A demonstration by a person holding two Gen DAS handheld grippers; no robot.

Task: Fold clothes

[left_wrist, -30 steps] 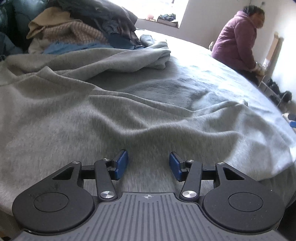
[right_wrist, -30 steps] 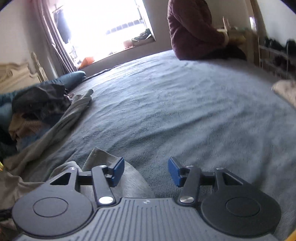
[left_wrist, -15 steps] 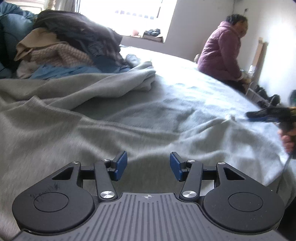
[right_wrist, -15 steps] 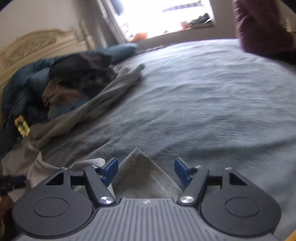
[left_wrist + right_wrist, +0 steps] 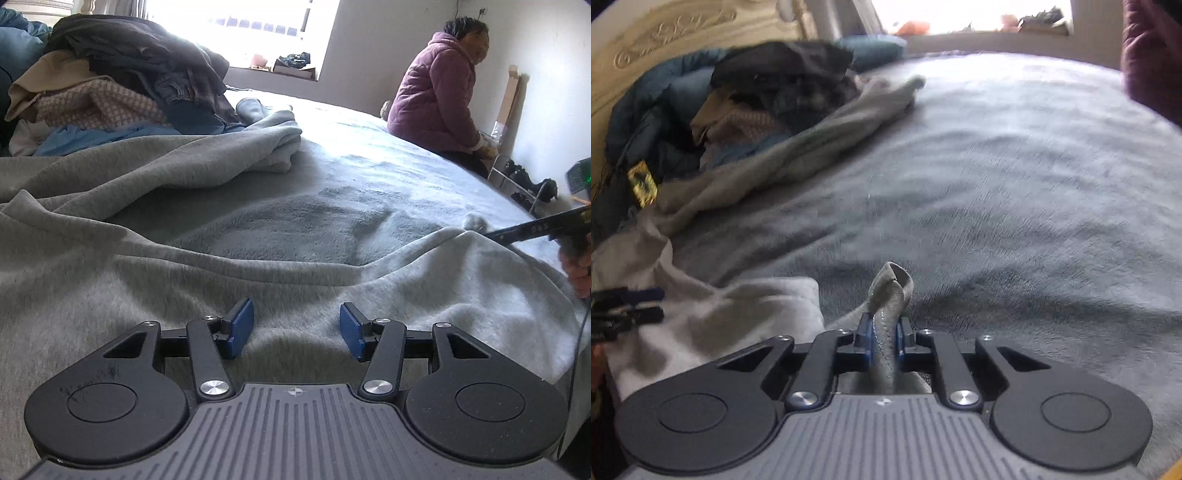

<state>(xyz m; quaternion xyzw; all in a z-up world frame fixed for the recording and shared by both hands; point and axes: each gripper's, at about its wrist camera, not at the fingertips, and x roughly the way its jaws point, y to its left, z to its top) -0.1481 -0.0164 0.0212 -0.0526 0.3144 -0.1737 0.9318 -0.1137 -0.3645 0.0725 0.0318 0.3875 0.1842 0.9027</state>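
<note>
- A grey blanket (image 5: 369, 177) covers the bed.
- The grey garment (image 5: 110, 266) lies spread and rumpled across its near side.
- The left gripper (image 5: 296, 329) hangs over the garment, jaws apart with nothing between them.
- The right gripper (image 5: 885, 343) has just closed, pinching a garment corner (image 5: 890, 295).

A sweatshirt (image 5: 155, 266) lies spread across the near part of the bed (image 5: 369, 177). Behind it to the left sits a pile of clothes (image 5: 122, 85) against the headboard (image 5: 665, 40). A person (image 5: 439, 96) sits at the bed's far right edge, beside a shoe rack (image 5: 524, 184). The window (image 5: 258, 22) is behind the bed.
</note>
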